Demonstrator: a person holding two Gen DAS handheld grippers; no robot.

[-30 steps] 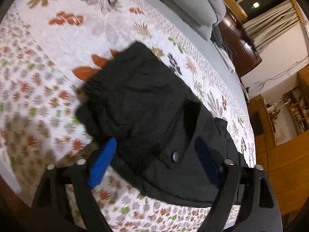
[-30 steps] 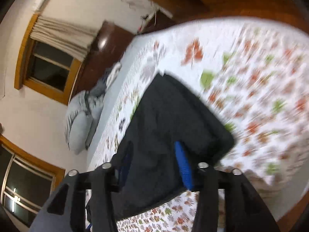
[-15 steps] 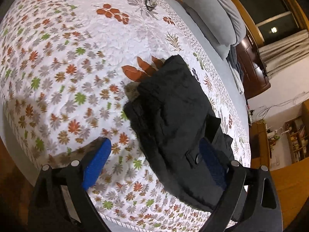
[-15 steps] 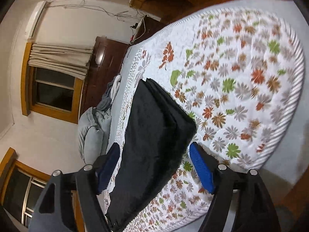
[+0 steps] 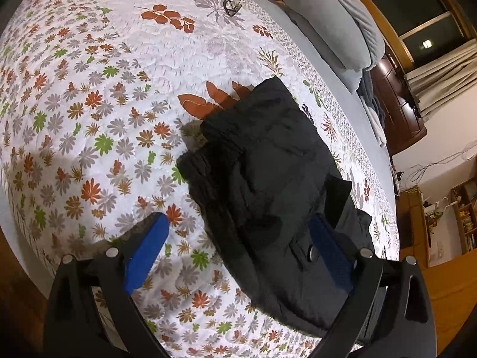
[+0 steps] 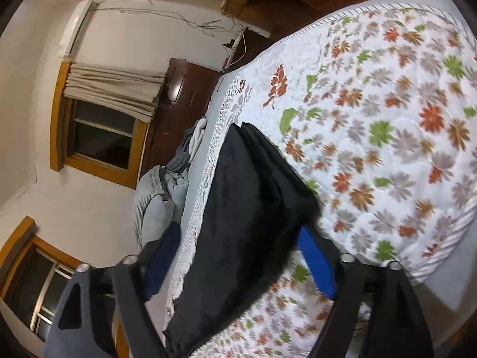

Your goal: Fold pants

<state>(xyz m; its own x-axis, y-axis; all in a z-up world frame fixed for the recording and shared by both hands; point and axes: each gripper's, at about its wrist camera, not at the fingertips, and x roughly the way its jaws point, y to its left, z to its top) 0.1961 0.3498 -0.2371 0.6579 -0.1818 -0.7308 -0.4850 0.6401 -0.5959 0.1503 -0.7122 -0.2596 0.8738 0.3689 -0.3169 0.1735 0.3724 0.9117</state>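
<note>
The black pants (image 5: pixel 268 185) lie folded in a thick bundle on the leaf-patterned quilt (image 5: pixel 89 104). A snap button shows on a pocket near the close end. My left gripper (image 5: pixel 238 250) is open and empty, hovering above the near end of the bundle, its blue pads wide apart. In the right wrist view the same pants (image 6: pixel 244 217) show as a long dark folded stack. My right gripper (image 6: pixel 238 262) is open and empty, held above the stack's near end.
Grey pillows (image 5: pixel 331 26) lie at the head of the bed. A pair of glasses (image 5: pixel 231 4) rests on the quilt far from the pants. A dark wooden cabinet (image 6: pixel 182 101) and curtained window (image 6: pixel 101 131) stand beyond the bed. The quilt's corded edge (image 6: pixel 456 229) lies at right.
Both grippers have pulled back and up from the pants, and both now stand wider open. The folded bundle stays in place on the quilt.
</note>
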